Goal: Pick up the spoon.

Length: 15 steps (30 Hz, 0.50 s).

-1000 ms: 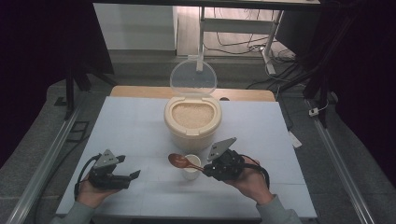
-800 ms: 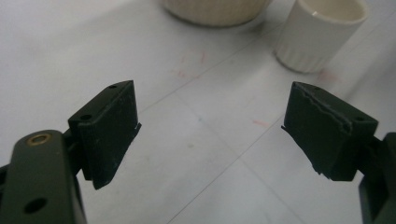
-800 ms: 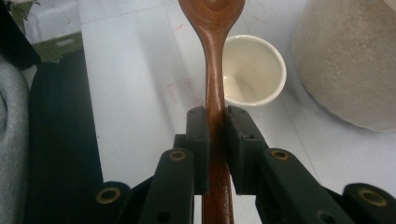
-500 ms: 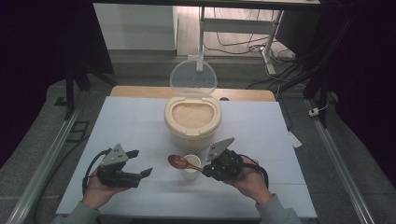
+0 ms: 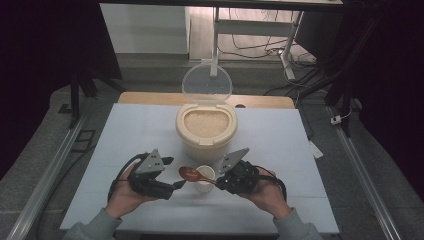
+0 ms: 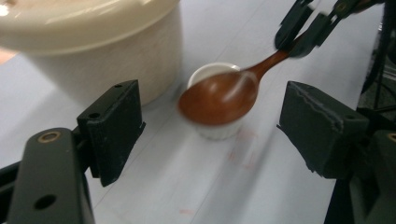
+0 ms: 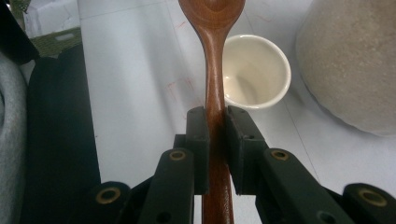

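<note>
1. High view: a cream rice container sits in the middle of a white table, its clear lid standing open at the back and pale rice showing inside. Just in front of the container stands a small white cup. The right gripper holds a brown wooden spoon by the handle, with the bowl of the spoon hanging over the cup's left rim. The left gripper sits just left of the cup, jaws pointed at it.

2. Left gripper view: the left gripper's jaws stand wide with nothing between them, and they have just been closing a little. The cup is ahead, near the container's wall, and the spoon bowl hovers above its mouth.

3. Right gripper view: the right gripper's pads clamp the spoon handle tightly. The cup looks empty and stands just beside the container.

4. The step in hand looks like steadying the cup. To do it well, the left jaws should straddle the cup low on its wall and close gently, while the spoon lifts clear so it does not tip the cup.
</note>
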{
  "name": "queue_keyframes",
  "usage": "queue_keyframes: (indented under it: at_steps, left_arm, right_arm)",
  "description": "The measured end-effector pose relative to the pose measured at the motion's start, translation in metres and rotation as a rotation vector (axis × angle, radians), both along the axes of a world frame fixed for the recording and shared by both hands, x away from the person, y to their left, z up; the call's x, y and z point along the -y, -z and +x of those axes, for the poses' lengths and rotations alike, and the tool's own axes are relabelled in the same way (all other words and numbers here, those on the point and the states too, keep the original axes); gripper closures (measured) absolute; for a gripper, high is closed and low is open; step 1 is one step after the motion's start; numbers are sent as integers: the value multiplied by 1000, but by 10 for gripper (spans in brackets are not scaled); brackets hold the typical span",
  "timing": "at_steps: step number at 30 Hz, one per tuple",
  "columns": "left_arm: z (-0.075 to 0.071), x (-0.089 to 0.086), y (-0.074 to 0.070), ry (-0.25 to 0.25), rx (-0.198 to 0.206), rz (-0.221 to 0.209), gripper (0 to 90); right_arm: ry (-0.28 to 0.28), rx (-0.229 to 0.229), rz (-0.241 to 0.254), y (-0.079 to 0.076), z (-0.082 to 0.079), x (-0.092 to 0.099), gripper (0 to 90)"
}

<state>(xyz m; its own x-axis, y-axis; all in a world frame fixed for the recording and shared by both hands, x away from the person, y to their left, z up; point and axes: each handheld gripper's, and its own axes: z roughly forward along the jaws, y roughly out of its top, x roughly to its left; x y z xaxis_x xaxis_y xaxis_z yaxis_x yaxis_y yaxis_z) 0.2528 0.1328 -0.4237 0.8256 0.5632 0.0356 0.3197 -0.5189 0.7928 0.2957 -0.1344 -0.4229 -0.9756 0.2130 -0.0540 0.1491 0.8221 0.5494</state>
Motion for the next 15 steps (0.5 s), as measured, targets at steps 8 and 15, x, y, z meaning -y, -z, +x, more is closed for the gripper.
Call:
queue_keyframes:
  at_steps: [8,15]
  left_arm:
    - [3,24,-3,75,1,67,262]
    - [6,38,-1,149,-14,130,318]
  right_arm:
    - [-17,2,-2,0,-3,-3,794]
    - [-31,7,-5,1,-5,-6,794]
